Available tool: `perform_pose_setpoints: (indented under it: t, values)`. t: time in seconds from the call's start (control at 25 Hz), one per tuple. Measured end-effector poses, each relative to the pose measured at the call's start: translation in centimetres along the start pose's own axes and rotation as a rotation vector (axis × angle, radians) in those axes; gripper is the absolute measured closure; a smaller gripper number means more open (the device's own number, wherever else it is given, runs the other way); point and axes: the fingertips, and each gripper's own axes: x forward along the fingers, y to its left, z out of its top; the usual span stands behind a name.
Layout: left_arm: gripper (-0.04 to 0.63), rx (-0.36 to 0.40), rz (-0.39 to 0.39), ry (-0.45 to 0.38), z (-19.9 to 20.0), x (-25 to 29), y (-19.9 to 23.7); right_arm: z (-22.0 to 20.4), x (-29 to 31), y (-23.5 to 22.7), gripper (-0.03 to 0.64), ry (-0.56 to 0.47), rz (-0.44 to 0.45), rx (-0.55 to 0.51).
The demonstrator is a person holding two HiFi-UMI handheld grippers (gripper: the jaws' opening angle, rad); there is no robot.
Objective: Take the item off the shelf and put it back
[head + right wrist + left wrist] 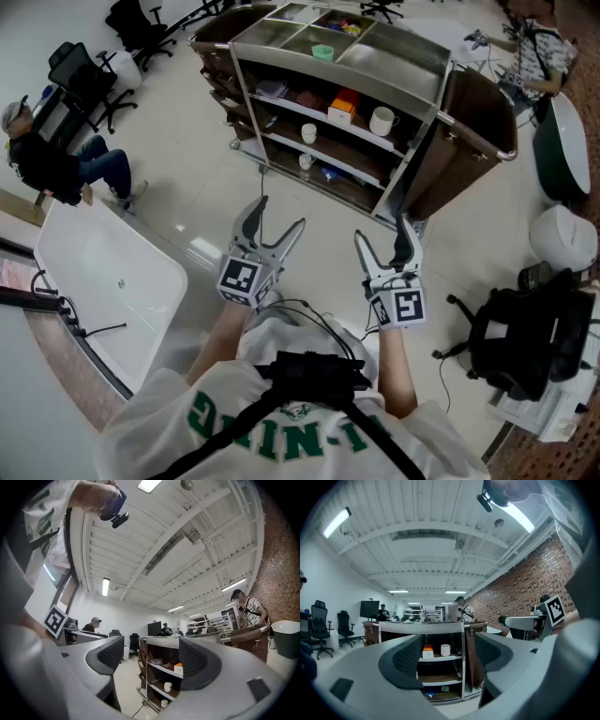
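1. Presently, both tools are held side by side ahead of the person, well short of the shelf cart (281,58); nothing is touched.
2. The left tongs (279,216) are found spread, with nothing between them. In the left gripper view the cart is framed in their gap.
3. The right tongs (382,231) are likewise spread and empty.
4. An orange-topped box (342,106) and a white mug (382,120) are seen side by side on the cart's upper shelf. Which of them is the task's item cannot be told.
5. A small white cup (308,133) is noted on the shelf below, and a second cup (305,161) one level lower.
6. A green cup (322,52) is seen in a top tray.
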Motion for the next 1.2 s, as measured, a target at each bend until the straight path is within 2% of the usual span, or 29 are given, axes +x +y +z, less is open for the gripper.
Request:
perform_pose_setpoints:
  t: [0.24,0.6,0.84,1.08,1.2]
  values:
    - [0.244,0.020,-0.017,0.037,-0.5,-0.1,-2.9,-1.0,-1.9,-0.6,0.242,0.004,0.003,0.031]
    - [0.245,0.040,-0.018,0.040,-1.0,1.4,-1.3,-2.6,0.8,-0.8,0.244,0.004,0.004,0.063]
    - [0.246,-0.002,-0.021,0.021,-1.9,3.7,4.8,-3.7,6.4,0.3,0.244,0.032,0.002,0.032]
    - [0.247,0.004,-0.028,-0.033,-1.1,8.1,13.8,-4.0,16.4,1.3,0.244,0.025,0.011,0.000]
    - [0.247,-0.038,-0.010,-0.061,0.2,9.5,18.3,-3.6,21.1,1.5,0.244,0.012,-0.025,-0.027]
